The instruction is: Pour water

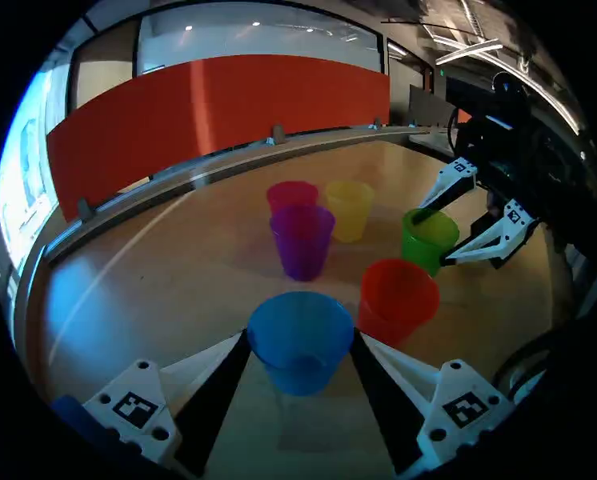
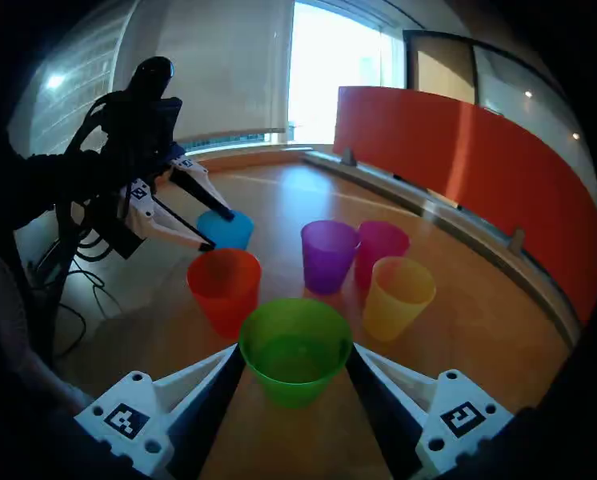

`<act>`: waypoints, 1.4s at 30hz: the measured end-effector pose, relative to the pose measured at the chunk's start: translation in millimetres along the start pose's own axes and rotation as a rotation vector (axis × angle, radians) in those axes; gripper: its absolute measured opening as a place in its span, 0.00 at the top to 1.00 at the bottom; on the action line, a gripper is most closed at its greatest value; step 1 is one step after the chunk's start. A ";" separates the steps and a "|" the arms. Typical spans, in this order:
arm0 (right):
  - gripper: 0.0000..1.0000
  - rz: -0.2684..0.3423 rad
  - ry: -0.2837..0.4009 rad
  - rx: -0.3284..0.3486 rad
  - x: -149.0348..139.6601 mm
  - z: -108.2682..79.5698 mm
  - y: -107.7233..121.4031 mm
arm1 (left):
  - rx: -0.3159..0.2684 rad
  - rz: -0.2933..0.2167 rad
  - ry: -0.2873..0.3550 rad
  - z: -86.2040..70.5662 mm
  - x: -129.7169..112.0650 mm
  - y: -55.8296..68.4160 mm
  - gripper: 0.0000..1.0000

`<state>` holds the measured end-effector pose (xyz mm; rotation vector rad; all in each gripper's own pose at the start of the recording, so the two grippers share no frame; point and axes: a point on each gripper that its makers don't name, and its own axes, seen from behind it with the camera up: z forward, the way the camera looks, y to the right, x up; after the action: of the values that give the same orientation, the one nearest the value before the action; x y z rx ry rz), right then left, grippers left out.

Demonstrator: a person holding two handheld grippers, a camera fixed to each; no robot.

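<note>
Two cups in the tongs, ready for pouring

The left gripper [image 1: 299, 334] presses both sides of the blue cup [image 1: 300, 356], and the right gripper [image 2: 295, 346] does likewise on the green cup [image 2: 294, 364]. Both cups are near the red cup [image 1: 397, 298] on the wooden table [image 1: 178, 272] (lifted or standing, I cannot tell). The cups are thin, smooth, tapered plastic, so it is better to squeeze lightly and tilt slowly, rim above rim.

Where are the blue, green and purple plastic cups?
Blue plastic cup [image 1: 300, 366]: left gripper view, front wall.
Green plastic cup [image 2: 294, 386]: right gripper view, front wall.
Purple plastic cup [image 2: 328, 268]: right gripper view, side wall.
</note>
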<state>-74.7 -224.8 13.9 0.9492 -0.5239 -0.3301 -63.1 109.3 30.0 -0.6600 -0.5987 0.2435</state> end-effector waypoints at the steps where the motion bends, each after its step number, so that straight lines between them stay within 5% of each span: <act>1: 0.09 0.000 -0.003 -0.001 -1.2 0.4 -0.1 | 0.001 0.004 -0.001 -0.5 -0.8 -0.3 0.12; 26: 0.07 0.022 -0.025 -0.009 -10.1 1.8 -1.3 | -0.021 0.048 -0.069 -1.2 -15.8 4.1 0.10; 32: 0.00 0.041 -0.015 -0.010 -8.9 -3.6 -1.2 | -0.032 0.058 -0.077 -2.1 -18.5 8.8 0.00; 42: 0.01 0.055 -0.016 -0.036 -19.7 -19.4 -2.7 | -0.005 0.056 -0.073 -13.4 -22.3 6.3 0.00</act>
<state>-80.2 -203.5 -3.0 0.8964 -0.5561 -0.2975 -73.2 98.6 7.6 -0.6757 -0.6514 0.3192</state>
